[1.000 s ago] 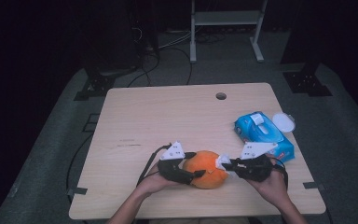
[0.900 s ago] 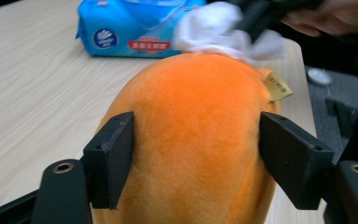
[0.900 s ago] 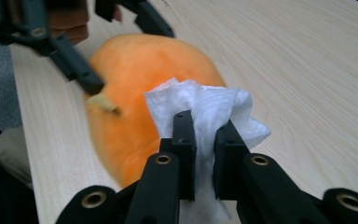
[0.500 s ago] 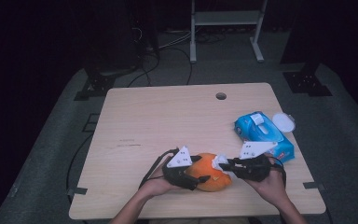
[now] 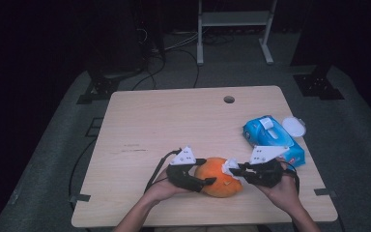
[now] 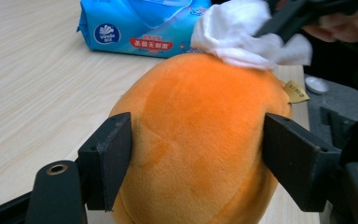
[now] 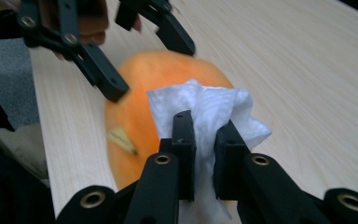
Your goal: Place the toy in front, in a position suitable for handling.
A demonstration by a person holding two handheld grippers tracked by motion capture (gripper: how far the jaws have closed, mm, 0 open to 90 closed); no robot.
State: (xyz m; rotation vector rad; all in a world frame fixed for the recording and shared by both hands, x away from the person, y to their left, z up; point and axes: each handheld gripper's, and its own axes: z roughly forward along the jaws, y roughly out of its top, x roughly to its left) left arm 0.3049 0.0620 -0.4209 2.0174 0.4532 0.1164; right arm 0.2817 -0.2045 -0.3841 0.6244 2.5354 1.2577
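An orange plush toy (image 5: pixel 220 176) lies near the table's front edge. My left gripper (image 5: pixel 206 171) reaches in from the left and is shut on it. In the left gripper view its pads (image 6: pixel 114 154) press both sides of the plush (image 6: pixel 200 116). These jaws have just been opening a little, with the plush still between them. My right gripper (image 5: pixel 234 168) comes in from the right, shut on a crumpled white wipe (image 5: pixel 231 166). The wipe (image 7: pixel 205 105) rests on top of the plush (image 7: pixel 135 107), just ahead of the right gripper (image 7: pixel 205 135).
A blue pack of wet wipes (image 5: pixel 273 140) lies to the right of the plush, with a white round lid (image 5: pixel 293 127) beside it. The wooden table (image 5: pixel 174 125) has a cable hole (image 5: pixel 229 99) near its far edge. A metal stand rises beyond the table.
The left gripper has shifted slightly to the right along the plush. The right gripper has stayed in place with the wipe on the plush.
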